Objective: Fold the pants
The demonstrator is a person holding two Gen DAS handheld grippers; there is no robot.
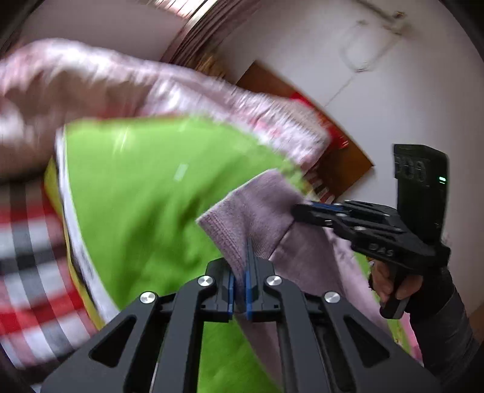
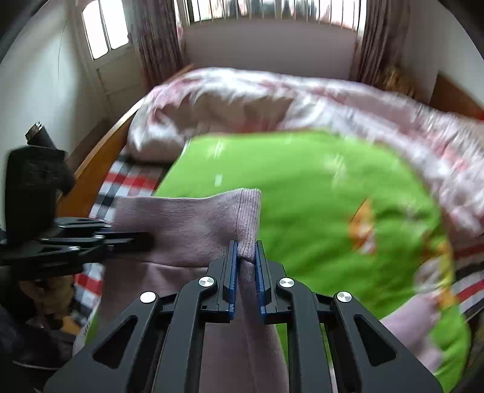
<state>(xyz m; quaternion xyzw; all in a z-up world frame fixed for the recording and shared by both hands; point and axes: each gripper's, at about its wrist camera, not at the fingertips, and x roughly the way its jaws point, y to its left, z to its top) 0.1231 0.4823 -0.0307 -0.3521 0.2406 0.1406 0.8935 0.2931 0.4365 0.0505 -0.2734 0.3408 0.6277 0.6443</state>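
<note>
The mauve knit pants [image 1: 257,211] hang lifted above a green blanket [image 1: 145,193]. My left gripper [image 1: 240,272] is shut on one end of their ribbed band. My right gripper [image 2: 245,257] is shut on the other end of the ribbed band [image 2: 246,217], and the pants [image 2: 187,223] stretch between the two. The right gripper also shows in the left wrist view [image 1: 305,210], pinching the cloth from the right. The left gripper shows in the right wrist view [image 2: 142,240], pinching from the left. The pants' legs drop below both views and are hidden.
The green blanket [image 2: 317,196] lies on a bed with a plaid sheet [image 2: 121,181]. A pink quilt [image 2: 302,96] is bunched along the far side. A wooden bed frame [image 2: 99,157] runs at the left, a window [image 2: 272,12] behind. Both views are motion-blurred.
</note>
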